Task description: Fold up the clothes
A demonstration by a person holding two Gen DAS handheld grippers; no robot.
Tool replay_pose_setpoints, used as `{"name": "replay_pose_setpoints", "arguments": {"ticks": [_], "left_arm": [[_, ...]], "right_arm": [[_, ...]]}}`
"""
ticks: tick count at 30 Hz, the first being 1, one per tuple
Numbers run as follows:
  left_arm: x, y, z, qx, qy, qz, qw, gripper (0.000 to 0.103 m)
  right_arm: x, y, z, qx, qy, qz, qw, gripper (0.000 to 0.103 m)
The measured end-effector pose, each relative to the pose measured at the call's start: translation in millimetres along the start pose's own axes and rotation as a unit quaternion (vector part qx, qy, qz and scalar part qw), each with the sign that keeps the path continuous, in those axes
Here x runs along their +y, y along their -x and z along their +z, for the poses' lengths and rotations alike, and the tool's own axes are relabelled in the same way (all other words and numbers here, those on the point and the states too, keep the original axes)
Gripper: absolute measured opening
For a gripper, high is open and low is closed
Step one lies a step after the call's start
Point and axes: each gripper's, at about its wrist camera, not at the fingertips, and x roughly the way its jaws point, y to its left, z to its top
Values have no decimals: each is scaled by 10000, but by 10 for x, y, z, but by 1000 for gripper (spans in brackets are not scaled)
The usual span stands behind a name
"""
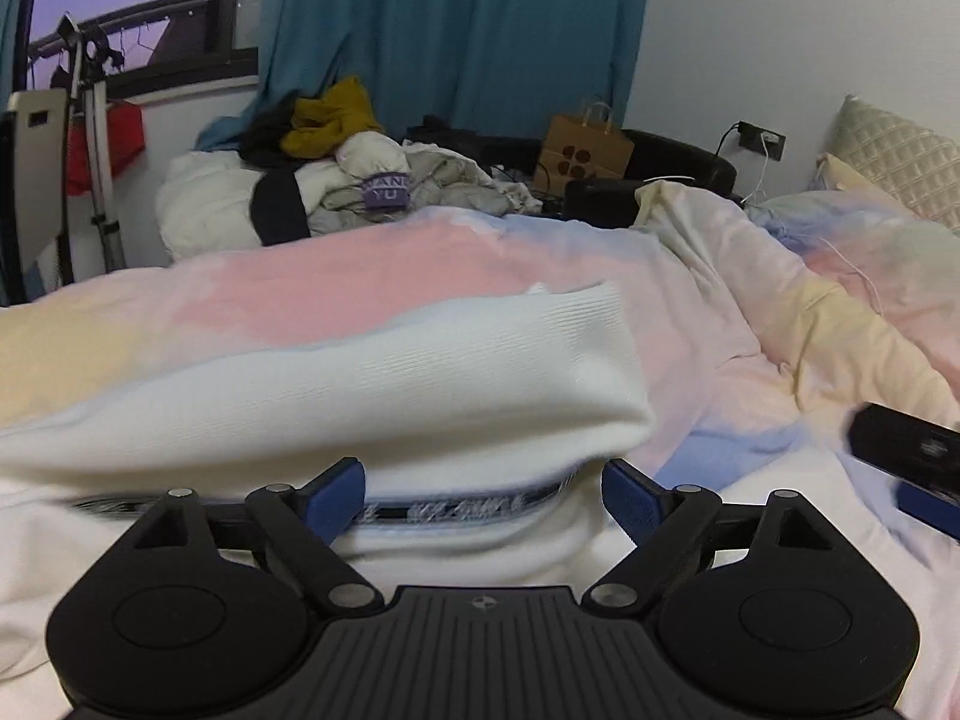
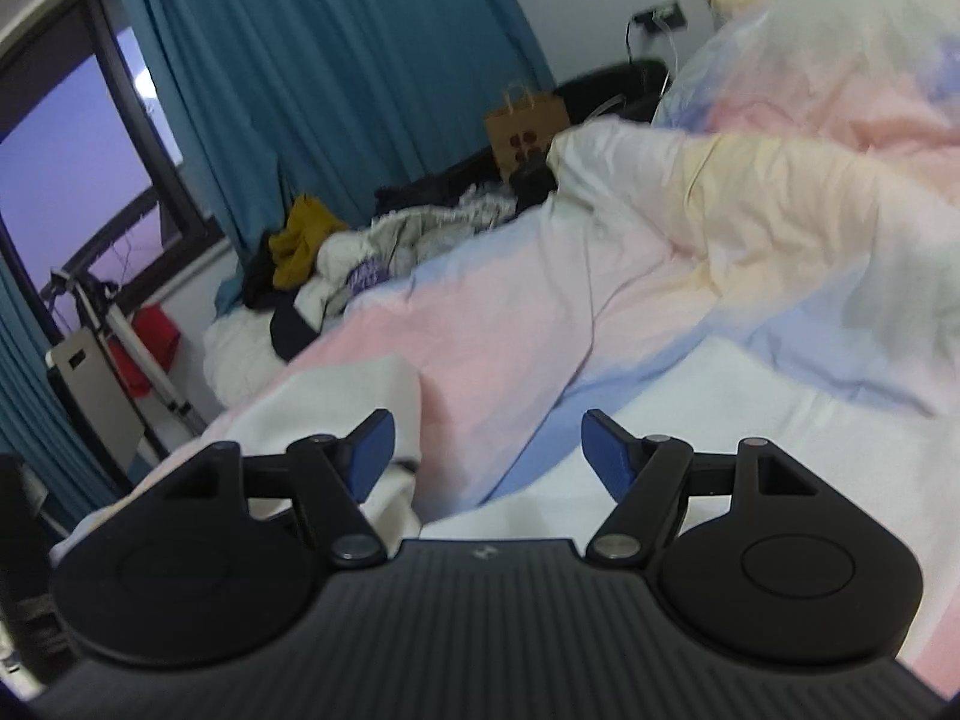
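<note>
A bed [image 1: 750, 372] is filling most of both views, and a pastel duvet [image 1: 336, 276] in pink, blue and yellow patches is lying rumpled across it. At the head end a pillow [image 1: 894, 240] in the same colours is leaning by a quilted cream headboard [image 1: 900, 162]. Beyond the far edge of the bed, a heap of clothes [image 1: 360, 180] with a mustard piece on top is piling up against a teal curtain [image 1: 456, 30]. A brown paper bag [image 1: 585, 153] is standing beside the heap, near a wall socket [image 1: 762, 138] with a cable plugged in. A dark-framed window [image 1: 138, 6] is showing a violet sky.

A white ribbed garment [image 1: 372, 384] is lying on the duvet, doubled over, with a dark patterned band [image 1: 456, 507] showing along its near edge.

The left claw [image 1: 483, 495] is pointing downward over that near edge, its blue pads standing wide apart with the band between them; neither pad is pressing on the cloth. The right claw [image 2: 483, 450] is hovering over the duvet, its jaws likewise apart and holding nothing, with the garment's end just beside its left pad. From the left wrist view, it is appearing at the right edge.
</note>
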Motion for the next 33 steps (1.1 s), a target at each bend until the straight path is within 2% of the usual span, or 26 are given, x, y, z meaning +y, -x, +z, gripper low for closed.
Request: {"name": "replay_pose_setpoints", "arguments": {"ticks": [2, 3, 5, 9, 11, 12, 13, 14, 16, 18, 19, 22, 25, 27, 30, 33], "left_arm": [[-97, -202, 34, 10, -113, 105, 9999, 95], [-160, -290, 49, -24, -248, 258, 9994, 101], [-276, -450, 80, -112, -488, 566, 9971, 103], [-363, -737, 166, -14, -547, 855, 9948, 103], [-338, -809, 220, 107, -478, 927, 9945, 96], [-320, -830, 250, 135, -436, 960, 9943, 86], [-299, -861, 288, 173, -355, 1025, 9940, 69], [-233, -815, 320, 204, -261, 1033, 9941, 61], [-93, -707, 384, 263, -72, 1036, 9942, 33], [72, -542, 428, 227, 41, 959, 9951, 19], [159, -451, 440, 200, 50, 907, 9957, 15], [426, -170, 516, 23, 59, 872, 9962, 12], [819, 70, 648, -185, 399, 1117, 9928, 11], [1155, 151, 707, -230, 782, 1403, 9867, 11], [1716, 161, 635, -17, 1398, 1825, 9732, 11], [2145, 62, 380, 448, 1655, 2060, 9634, 12]], "right_arm": [[-38, -23, 3, 9, -142, 16, 9999, 73], [-64, -40, -3, 38, -233, 43, 9997, 73], [-97, -72, -23, 55, -353, 40, 9994, 73], [-145, -98, -85, 64, -608, -60, 9981, 73], [-157, -97, -89, 40, -668, -34, 9978, 73], [-161, -95, -86, 21, -685, -34, 9976, 73], [-164, -93, -83, 1, -703, -34, 9975, 73], [-169, -93, -81, -11, -721, -28, 9974, 73], [-183, -102, -90, 28, -755, 9, 9971, 73], [-198, -114, -103, 77, -788, 13, 9969, 73], [-202, -113, -112, 96, -810, 20, 9967, 73], [-190, -97, -125, 113, -842, 92, 9963, 73], [-172, -74, -132, 130, -849, 196, 9961, 73], [-163, -63, -133, 137, -842, 244, 9961, 73], [-149, -80, -142, 222, -852, 324, 9956, 73], [-109, -123, -168, 321, -796, 381, 9956, 73]]}}
